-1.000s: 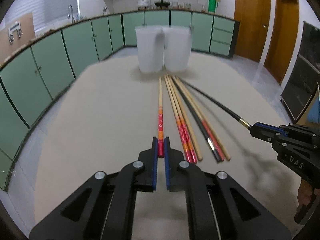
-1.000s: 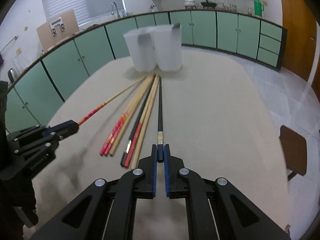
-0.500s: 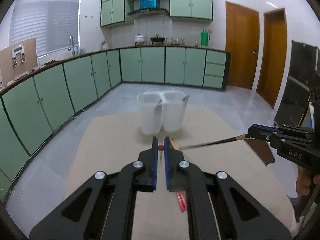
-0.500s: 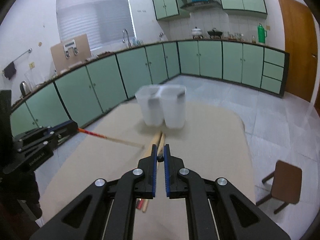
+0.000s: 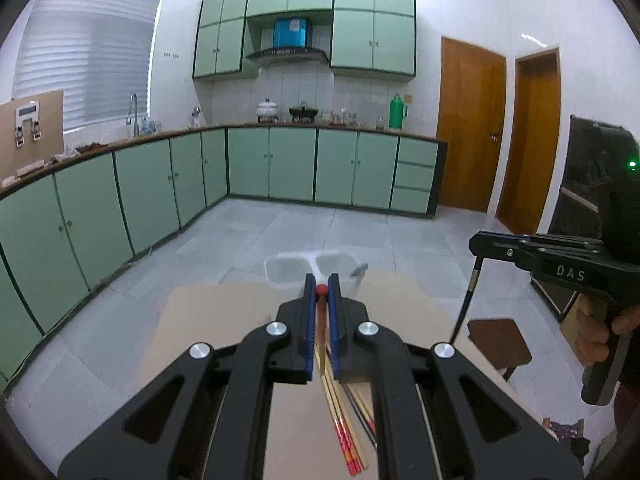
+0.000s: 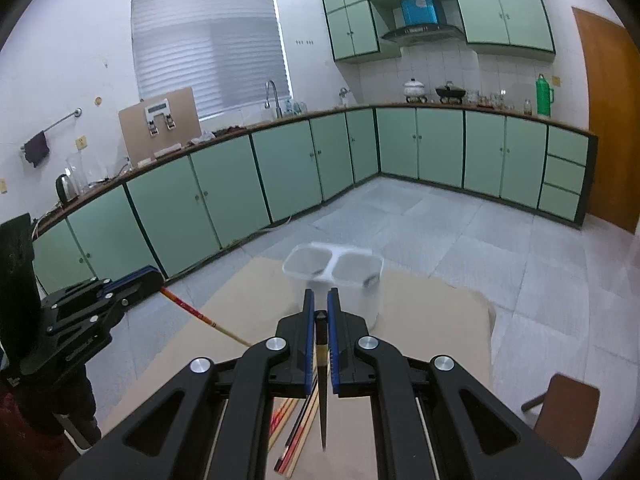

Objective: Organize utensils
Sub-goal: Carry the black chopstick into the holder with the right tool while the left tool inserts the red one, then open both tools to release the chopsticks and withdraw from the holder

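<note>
- Fingers on our left gripper (image 5: 321,294) are clamped on the red-tipped chopstick (image 5: 320,290), frame centre, shaft hanging down toward the counter (image 5: 208,312).
- Our right gripper (image 6: 321,307) pinches the black chopstick (image 6: 322,400), tip pointing down at lower centre.
- Remaining chopsticks (image 5: 346,436) lie on the counter, bottom centre.
- White twin-cup holder (image 6: 334,268) stands mid-frame, beyond both grippers.

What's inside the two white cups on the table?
The twin white cups look almost empty. A small dark thing shows in the left cup and another by the right cup's rim; both are too blurry to name. The right gripper covers the lower front.
</note>
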A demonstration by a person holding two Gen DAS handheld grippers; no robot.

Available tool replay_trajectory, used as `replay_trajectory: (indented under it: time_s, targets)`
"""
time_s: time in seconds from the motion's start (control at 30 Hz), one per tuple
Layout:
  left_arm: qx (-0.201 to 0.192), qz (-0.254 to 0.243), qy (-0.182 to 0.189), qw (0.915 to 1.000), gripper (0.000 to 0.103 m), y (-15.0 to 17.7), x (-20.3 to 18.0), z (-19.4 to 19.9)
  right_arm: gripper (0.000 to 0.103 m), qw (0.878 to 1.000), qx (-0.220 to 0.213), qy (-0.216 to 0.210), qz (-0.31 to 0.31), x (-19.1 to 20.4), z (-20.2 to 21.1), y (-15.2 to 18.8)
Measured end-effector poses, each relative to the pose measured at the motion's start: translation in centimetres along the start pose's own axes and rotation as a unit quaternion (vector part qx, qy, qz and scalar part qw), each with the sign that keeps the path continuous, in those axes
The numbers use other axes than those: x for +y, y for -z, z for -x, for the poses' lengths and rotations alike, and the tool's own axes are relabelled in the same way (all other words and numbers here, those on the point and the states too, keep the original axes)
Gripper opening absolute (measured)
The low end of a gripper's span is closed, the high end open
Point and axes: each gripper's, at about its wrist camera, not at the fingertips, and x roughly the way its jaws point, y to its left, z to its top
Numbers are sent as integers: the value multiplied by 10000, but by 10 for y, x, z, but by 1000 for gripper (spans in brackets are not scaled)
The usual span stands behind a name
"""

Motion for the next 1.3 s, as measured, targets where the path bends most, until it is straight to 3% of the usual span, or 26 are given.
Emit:
replay_trajectory:
  time_s: [0.4,0.63,0.87,1.0,1.3]
  targets:
    - [-1060,-282,-224,9937,5,-91,-9,-14,6,9915,-1291,136,-2,-14,-2,-110]
    - [-1119,-402,-254,9926,5,-109,-16,-66,6,9868,-1587,324,-85,-26,-46,-134]
    - [-679,-339,-284,9967,5,-88,-8,-129,6,9891,-1308,672,-1,-34,-105,-114]
    - [-415,-237,-255,9985,5,-76,4,-159,6,9916,-1123,637,-105,-38,-122,-99]
    - [55,-133,-215,9997,9,-55,22,-181,8,9964,-620,538,-222,-48,-136,-77]
